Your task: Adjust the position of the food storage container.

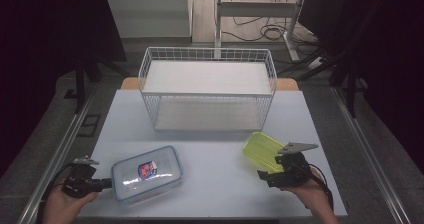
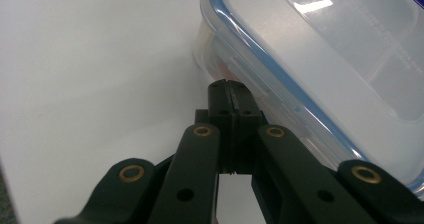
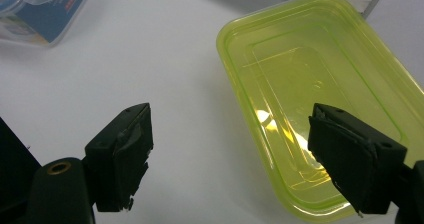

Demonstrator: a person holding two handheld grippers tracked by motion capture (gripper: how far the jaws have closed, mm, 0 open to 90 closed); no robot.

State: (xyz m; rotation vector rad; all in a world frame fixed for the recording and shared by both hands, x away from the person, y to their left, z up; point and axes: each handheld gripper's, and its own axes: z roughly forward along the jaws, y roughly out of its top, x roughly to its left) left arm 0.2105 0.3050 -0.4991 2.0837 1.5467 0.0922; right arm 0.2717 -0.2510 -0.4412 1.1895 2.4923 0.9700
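- High view: a white table [image 1: 215,184] carries a white two-tier wire rack [image 1: 207,86] at its far side. A clear lidded food container with a blue seal [image 1: 146,173] lies at the near left, and a yellow-green plastic container [image 1: 261,151] at the near right. The person's left hand [image 1: 60,204] holds the left gripper [image 1: 105,184] against the clear container's left edge; the right hand [image 1: 310,191] holds the right gripper [image 1: 265,176] just beside the yellow-green one.
- Left gripper view: the jaws are pressed together with nothing between them, their tips touching or nearly touching the clear container's side wall below the blue seal.
- Right gripper view: the jaws stand wide apart, one over the bare table, the other over the yellow-green container's near end. It lies open-side up and looks empty.
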